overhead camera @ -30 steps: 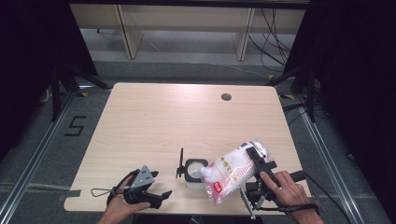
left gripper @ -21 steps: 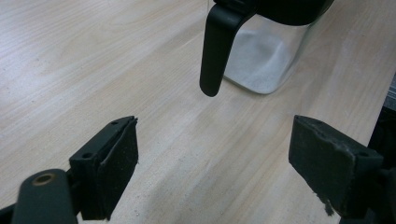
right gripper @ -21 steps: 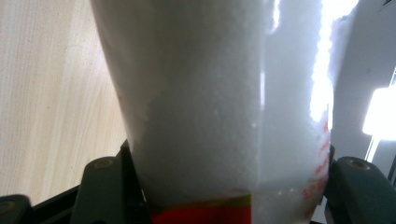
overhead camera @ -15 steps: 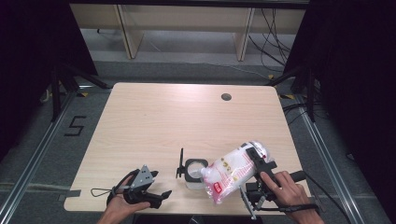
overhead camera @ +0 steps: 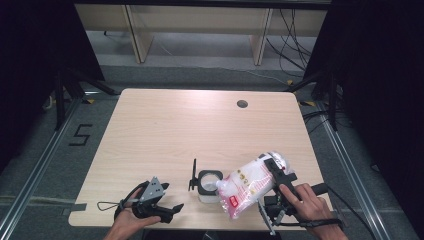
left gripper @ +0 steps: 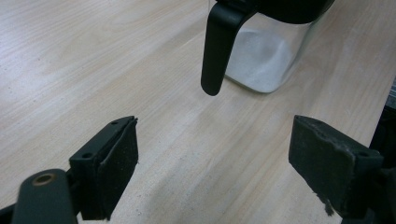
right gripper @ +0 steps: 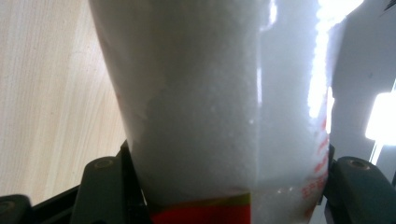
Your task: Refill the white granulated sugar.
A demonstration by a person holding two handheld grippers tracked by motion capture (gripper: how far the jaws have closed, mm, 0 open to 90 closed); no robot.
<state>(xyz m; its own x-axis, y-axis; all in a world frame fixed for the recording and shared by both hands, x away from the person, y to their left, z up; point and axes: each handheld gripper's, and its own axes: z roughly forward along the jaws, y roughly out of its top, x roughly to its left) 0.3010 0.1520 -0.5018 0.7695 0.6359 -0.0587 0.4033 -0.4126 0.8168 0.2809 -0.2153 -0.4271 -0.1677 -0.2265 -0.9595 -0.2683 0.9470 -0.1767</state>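
Note:
A clear plastic bag of white granules (overhead camera: 247, 186) with red print is tilted, its open end lowered over a small glass jar (overhead camera: 209, 185) near the table's front edge. My right gripper (overhead camera: 272, 172) is shut on the bag; in the right gripper view the bag (right gripper: 219, 102) stands between both jaws. The jar (left gripper: 266, 56) has a black rim and holds some white powder; its black hinged lid or handle (left gripper: 217, 51) hangs at its side. My left gripper (overhead camera: 170, 211) rests open on the table left of the jar, its pads (left gripper: 116, 163) wide apart around bare wood.
The wooden table (overhead camera: 175, 130) has a round cable hole (overhead camera: 242, 104) at its far right. Black curtains and stand legs flank the table, and a shelf unit stands behind it. A floor mark reading 5 (overhead camera: 80, 135) lies at the left.

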